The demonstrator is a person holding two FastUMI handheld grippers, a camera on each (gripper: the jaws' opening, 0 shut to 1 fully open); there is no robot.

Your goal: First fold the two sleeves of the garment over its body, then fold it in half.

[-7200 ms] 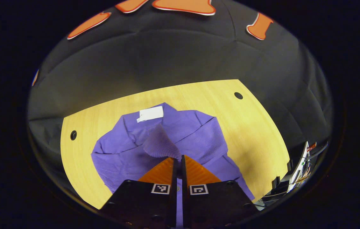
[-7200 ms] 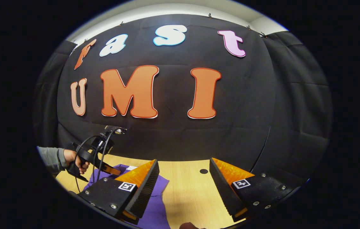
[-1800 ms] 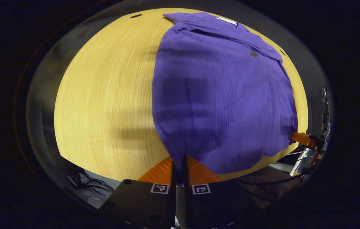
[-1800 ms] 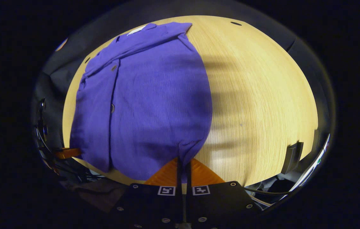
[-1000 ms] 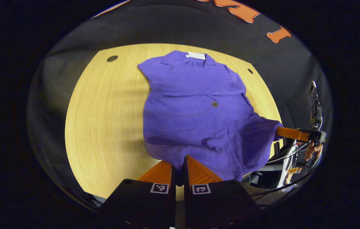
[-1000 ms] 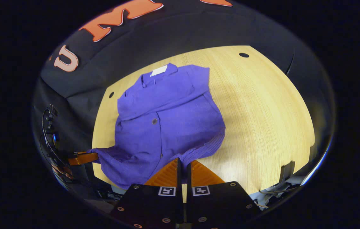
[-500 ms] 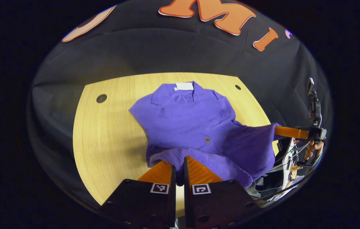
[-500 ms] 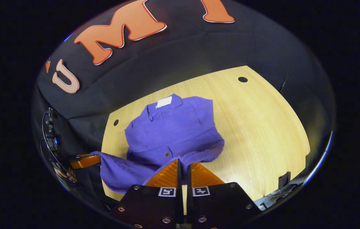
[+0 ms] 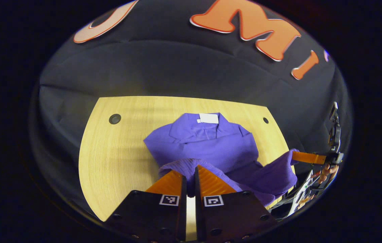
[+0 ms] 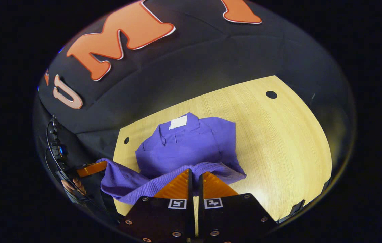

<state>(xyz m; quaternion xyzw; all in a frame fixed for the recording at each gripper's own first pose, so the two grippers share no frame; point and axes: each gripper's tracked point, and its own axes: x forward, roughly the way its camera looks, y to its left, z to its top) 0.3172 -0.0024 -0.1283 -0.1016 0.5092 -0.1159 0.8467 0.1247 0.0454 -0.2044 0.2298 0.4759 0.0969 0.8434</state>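
One purple shirt lies on the wooden table, collar and white tag pointing away from the jaws, long axis running straight ahead of them. Two grippers here: the left gripper and right gripper are each clamped on a hem corner, lifting the bottom edge off the table.

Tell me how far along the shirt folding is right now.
Done: both sleeves look tucked over the shirt, which lies narrow on the table with its collar far. In hand: the left gripper and right gripper are each shut on a corner of the hem, lifted off the table toward the collar. Left: lay the hem down by the collar and let go.
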